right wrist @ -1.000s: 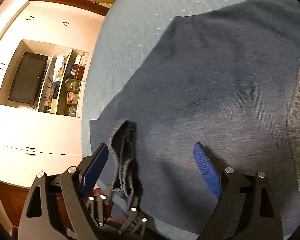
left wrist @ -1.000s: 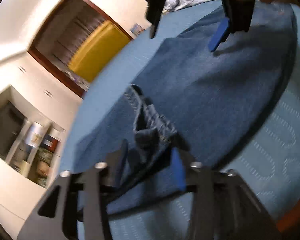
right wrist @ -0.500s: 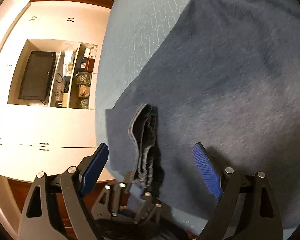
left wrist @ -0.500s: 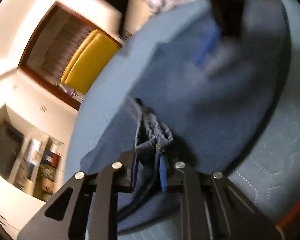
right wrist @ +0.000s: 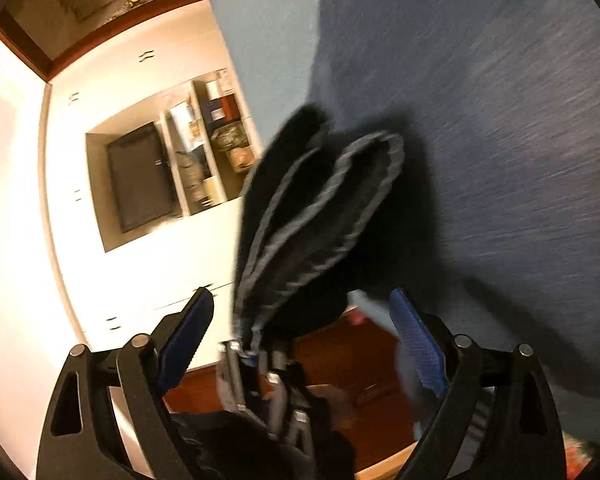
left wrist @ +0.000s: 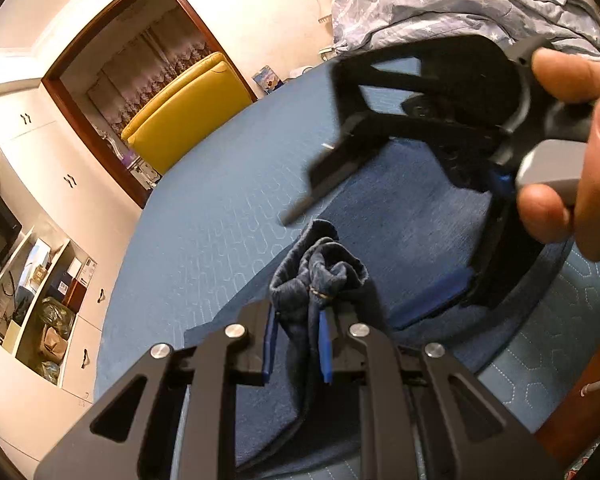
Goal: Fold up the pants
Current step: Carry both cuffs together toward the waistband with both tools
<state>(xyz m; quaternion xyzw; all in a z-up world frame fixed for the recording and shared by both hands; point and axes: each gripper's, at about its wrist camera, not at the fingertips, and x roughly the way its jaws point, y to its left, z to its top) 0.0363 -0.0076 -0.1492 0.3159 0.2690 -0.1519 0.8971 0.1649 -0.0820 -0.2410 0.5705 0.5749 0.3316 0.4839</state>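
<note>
Blue denim pants [left wrist: 400,216] lie mostly flat on the bed [left wrist: 204,232]; left gripper [left wrist: 296,340] pinches a bunched hem, right gripper [right wrist: 300,328] spread empty beside it, folding barely begun

**Bunched hem seen between wide-set right fingers**

The right gripper [right wrist: 300,336] is seen with its blue pads far apart. Beyond them, a bunched fold of the pants [right wrist: 320,208] is pinched by the left gripper [right wrist: 256,356]. A cabinet [right wrist: 148,176] is blurred behind.
</note>
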